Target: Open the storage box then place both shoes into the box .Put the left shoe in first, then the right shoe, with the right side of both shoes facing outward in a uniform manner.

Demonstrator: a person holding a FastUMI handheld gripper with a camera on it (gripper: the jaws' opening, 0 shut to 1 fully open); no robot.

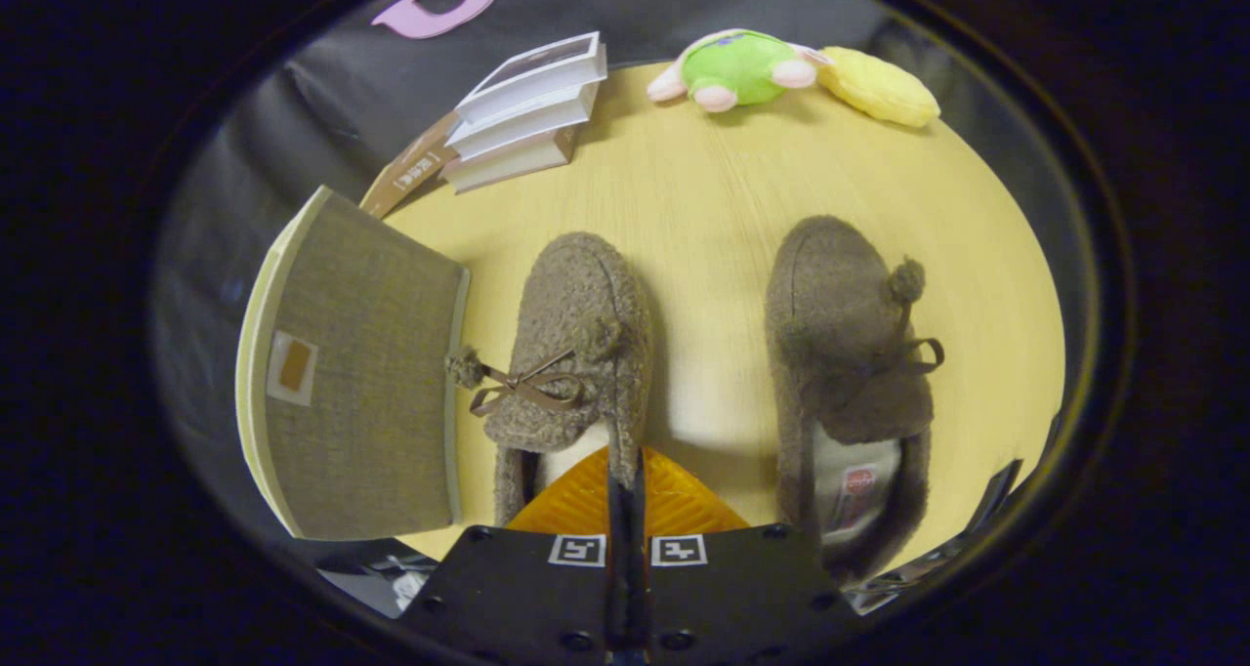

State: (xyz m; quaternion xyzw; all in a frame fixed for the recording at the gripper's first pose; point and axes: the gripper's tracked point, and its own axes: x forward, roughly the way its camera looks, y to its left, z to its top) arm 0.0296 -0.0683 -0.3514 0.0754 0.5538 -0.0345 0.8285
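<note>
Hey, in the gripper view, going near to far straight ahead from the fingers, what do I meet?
Gripper, fingers closed on the wall of the left shoe → bare table → stack of books → green plush toy.

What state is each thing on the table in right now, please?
Storage box: lid closed, beside the left shoe.
Left shoe: flat on the table, collar edge pinched between the fingers.
Right shoe: flat on the table, untouched.
Gripper: shut on the left shoe.
Books: stacked, closed.
Green plush toy: lying at the table's far edge.
Yellow plush toy: lying beside the green one.
</note>
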